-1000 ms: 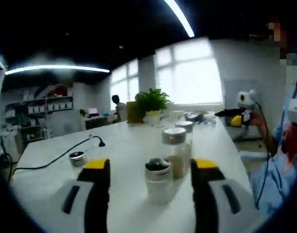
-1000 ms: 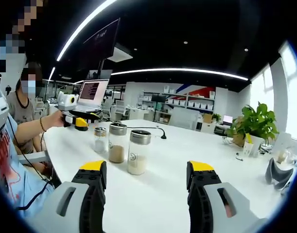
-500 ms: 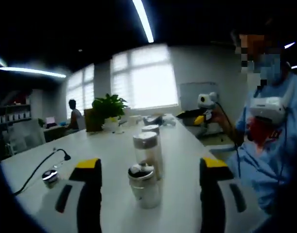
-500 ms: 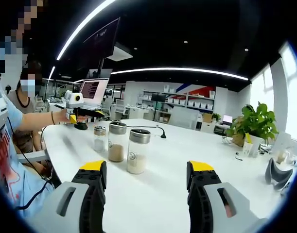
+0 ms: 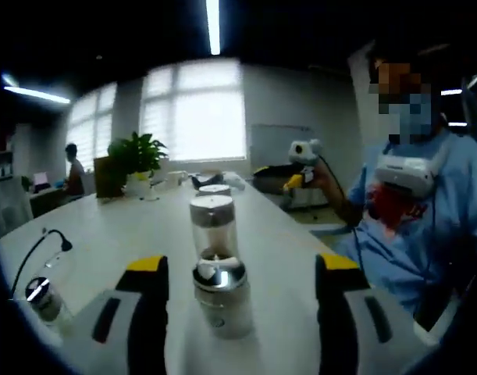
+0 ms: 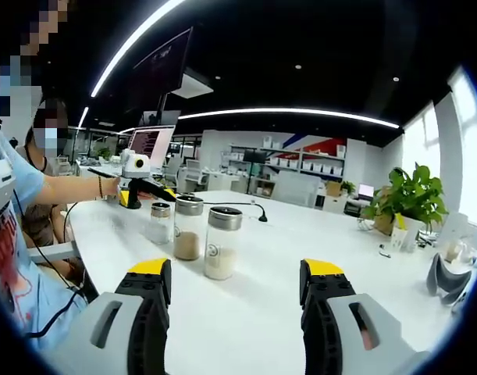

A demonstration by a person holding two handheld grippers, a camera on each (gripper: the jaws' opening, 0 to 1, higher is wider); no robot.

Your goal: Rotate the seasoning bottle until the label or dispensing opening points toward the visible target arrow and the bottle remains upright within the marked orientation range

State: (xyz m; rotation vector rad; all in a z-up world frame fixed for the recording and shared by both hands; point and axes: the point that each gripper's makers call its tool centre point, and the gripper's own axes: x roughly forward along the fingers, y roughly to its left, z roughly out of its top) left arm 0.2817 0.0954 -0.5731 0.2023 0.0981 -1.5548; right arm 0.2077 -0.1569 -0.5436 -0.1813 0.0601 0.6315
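Note:
Three seasoning bottles with silver lids stand in a row on the white table [image 5: 105,242]. From the left gripper view they line up one behind another: a short bottle [image 5: 220,301] nearest, a taller glass one [image 5: 213,228] behind it, a third lid [image 5: 215,190] beyond. My left gripper [image 5: 242,267] is open, and the short bottle stands in line with the gap, untouched. The right gripper view has the row side on: a pale-powder bottle [image 6: 222,244], a brown-powder bottle [image 6: 188,228] and the short bottle [image 6: 159,223]. My right gripper [image 6: 236,269] is open and empty, well short of them.
A hand holds the left gripper [image 6: 137,178] just past the short bottle. The right gripper [image 5: 300,158] is in a person's hand beside the table's right edge. A potted plant [image 6: 410,199], a black cable [image 6: 258,215], a small jar [image 5: 41,297] and a laptop [image 6: 148,152] stand around.
The left view has swung round, so the bottles now line up in the middle of its jaws. In the right view the left gripper has moved right, closer to the short bottle. The right gripper is still.

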